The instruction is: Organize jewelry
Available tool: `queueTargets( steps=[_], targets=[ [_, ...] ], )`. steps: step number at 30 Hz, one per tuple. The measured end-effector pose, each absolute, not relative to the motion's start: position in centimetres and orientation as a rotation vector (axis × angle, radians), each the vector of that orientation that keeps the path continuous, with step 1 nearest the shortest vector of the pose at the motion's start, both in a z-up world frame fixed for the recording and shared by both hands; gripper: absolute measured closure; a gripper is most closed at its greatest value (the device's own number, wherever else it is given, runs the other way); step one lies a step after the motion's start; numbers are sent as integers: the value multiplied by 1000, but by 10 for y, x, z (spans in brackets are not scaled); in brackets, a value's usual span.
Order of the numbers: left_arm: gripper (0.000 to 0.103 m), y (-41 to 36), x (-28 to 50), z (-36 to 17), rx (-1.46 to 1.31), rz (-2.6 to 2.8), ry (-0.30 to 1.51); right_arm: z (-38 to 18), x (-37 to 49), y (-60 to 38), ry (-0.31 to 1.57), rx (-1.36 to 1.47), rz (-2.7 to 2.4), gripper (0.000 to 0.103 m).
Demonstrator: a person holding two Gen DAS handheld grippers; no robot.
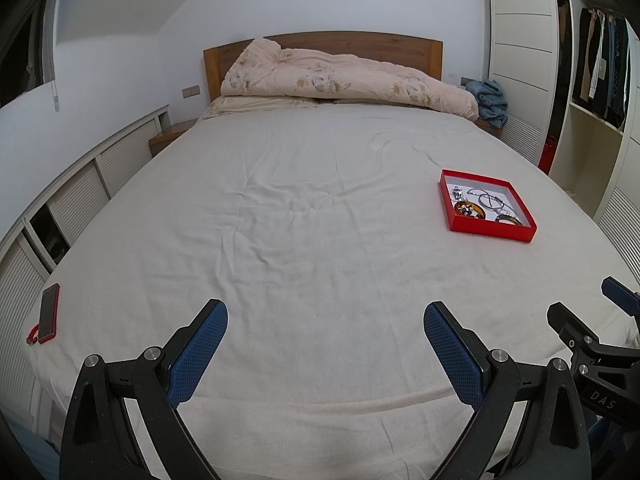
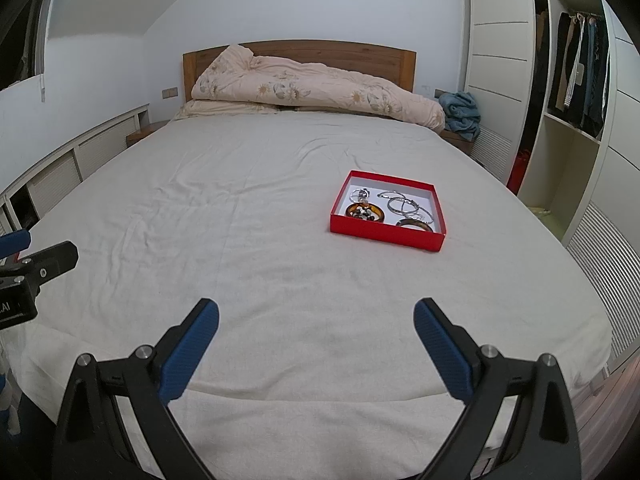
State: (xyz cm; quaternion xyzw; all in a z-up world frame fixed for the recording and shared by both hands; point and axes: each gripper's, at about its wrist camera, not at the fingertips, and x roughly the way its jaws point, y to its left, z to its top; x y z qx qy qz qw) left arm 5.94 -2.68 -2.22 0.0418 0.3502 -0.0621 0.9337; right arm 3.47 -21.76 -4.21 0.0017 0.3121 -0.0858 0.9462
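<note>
**Both grippers spread and empty over the bed, jewelry already in the red tray**

Left wrist view: I had the left gripper [image 1: 326, 312] hanging over the near end of the wide bed with its wrinkled off-white sheet [image 1: 304, 216]. Its two blue-padded fingers [image 1: 198, 354] stood far apart, released, with only bare sheet between them. The shallow square red cardboard tray with a white lining [image 1: 493, 233] lay on the sheet beyond the gripper and off to its right, well apart from the fingertips. Inside it I could make out thin silver bangles [image 1: 490, 200], an amber-brown ring-shaped dish holding small pieces [image 1: 469, 210] and a dark brown bangle [image 1: 510, 220] at the tray's near right corner. A flat red-cased phone [image 1: 49, 313] lay on the sheet far to the left of the tray, near the bed's edge. A rumpled pale pink floral quilt [image 1: 344, 78] was heaped against the brown wooden headboard [image 1: 360, 42], behind the tray. The black frame of the right gripper [image 1: 580, 332] poked in at the right edge.

Right wrist view: the right gripper [image 2: 316, 310] was likewise released, jaws wide and holding nothing. The red tray [image 2: 386, 237] sat straight ahead, slightly right of the gap between the fingers, still well apart from them, with the silver bangles [image 2: 404, 204], the amber dish [image 2: 365, 213] and the brown bangle [image 2: 415, 224] all inside it. Part of the left gripper [image 2: 44, 264] showed at the left edge, far left of the tray.
</note>
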Motion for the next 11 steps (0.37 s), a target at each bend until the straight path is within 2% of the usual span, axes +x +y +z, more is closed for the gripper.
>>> queueTargets(
  steps=[11],
  targets=[
    [5, -26, 61, -24, 90, -124, 720, -44, 34, -216, 639, 1, -172, 5]
  ],
)
